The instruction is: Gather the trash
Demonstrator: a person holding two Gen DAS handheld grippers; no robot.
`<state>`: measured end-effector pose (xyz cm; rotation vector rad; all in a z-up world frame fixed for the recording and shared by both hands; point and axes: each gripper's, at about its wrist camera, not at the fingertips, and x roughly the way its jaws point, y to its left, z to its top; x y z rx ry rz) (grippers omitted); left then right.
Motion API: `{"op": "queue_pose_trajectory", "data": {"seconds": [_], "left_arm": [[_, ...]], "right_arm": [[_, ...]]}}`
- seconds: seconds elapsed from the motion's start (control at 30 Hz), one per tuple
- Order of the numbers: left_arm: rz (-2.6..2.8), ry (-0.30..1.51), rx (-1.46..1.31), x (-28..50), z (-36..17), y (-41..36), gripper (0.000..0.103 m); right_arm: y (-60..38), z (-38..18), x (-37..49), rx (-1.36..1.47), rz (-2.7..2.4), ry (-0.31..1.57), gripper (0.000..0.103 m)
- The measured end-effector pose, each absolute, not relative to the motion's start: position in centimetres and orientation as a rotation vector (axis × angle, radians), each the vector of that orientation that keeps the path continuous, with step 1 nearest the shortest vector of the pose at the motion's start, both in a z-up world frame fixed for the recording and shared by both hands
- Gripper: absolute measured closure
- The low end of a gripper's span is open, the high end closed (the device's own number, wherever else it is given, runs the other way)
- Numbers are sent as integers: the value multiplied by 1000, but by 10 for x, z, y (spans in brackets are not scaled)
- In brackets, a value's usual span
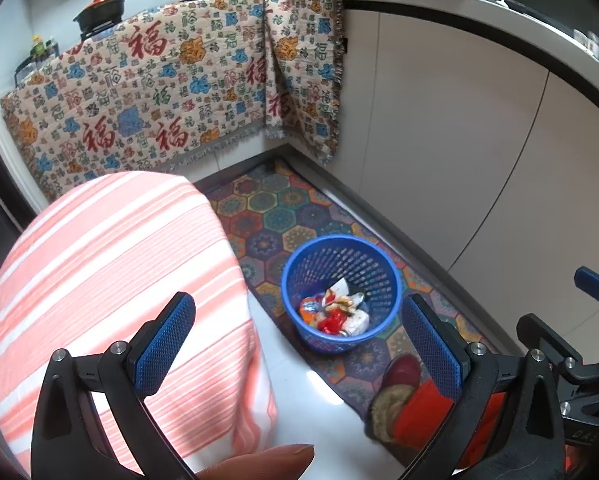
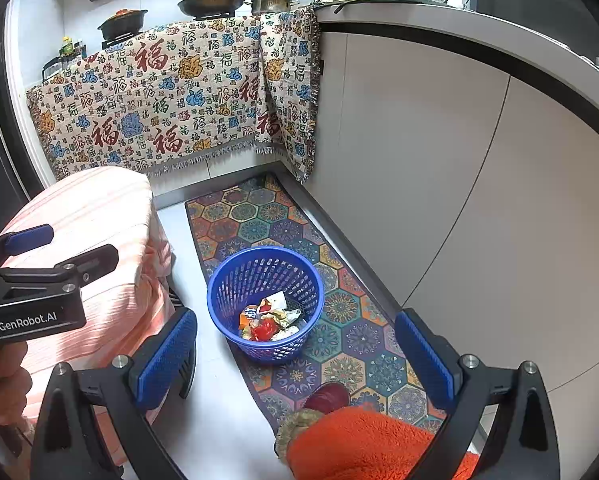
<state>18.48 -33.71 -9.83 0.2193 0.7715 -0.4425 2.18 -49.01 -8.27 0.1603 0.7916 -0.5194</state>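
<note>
A blue plastic basket (image 1: pixel 341 294) (image 2: pixel 265 303) stands on the patterned floor mat. Crumpled wrappers (image 1: pixel 333 312) (image 2: pixel 271 318), red, white and orange, lie at its bottom. My left gripper (image 1: pixel 299 344) is held above the floor beside the basket, open, with nothing between its blue pads. My right gripper (image 2: pixel 295 354) hovers open just in front of the basket, also holding nothing. The left gripper's body (image 2: pixel 31 280) shows at the left edge of the right wrist view.
A pink striped cloth covers a stool or table (image 1: pixel 111 280) (image 2: pixel 95 248) to the left. White cabinets (image 2: pixel 479 200) line the right side. A patterned blanket (image 1: pixel 171 92) hangs over the stove counter with pans. A person's red slipper and orange trouser leg (image 2: pixel 339 432) stand on the mat.
</note>
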Motion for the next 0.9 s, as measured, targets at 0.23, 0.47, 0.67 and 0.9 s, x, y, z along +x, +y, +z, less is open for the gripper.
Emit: {"op": "queue_pose_trajectory", "data": {"seconds": [0.23,0.47,0.67,0.9], "left_arm": [[-441,773,219,185,-99,-338,1],[-443,776,219,185,-100,-338,1],[-446,776,220,185,-102,-341,1],[-450,768,205,183,-103,-339,1]], "right_arm": [[-494,-83,23,158,-518,795,2],[-493,-82,23,157,-521,795,2],[-493,-84,24,155,-520,797,2],[-493,-88,23,157,-526,800,2]]}}
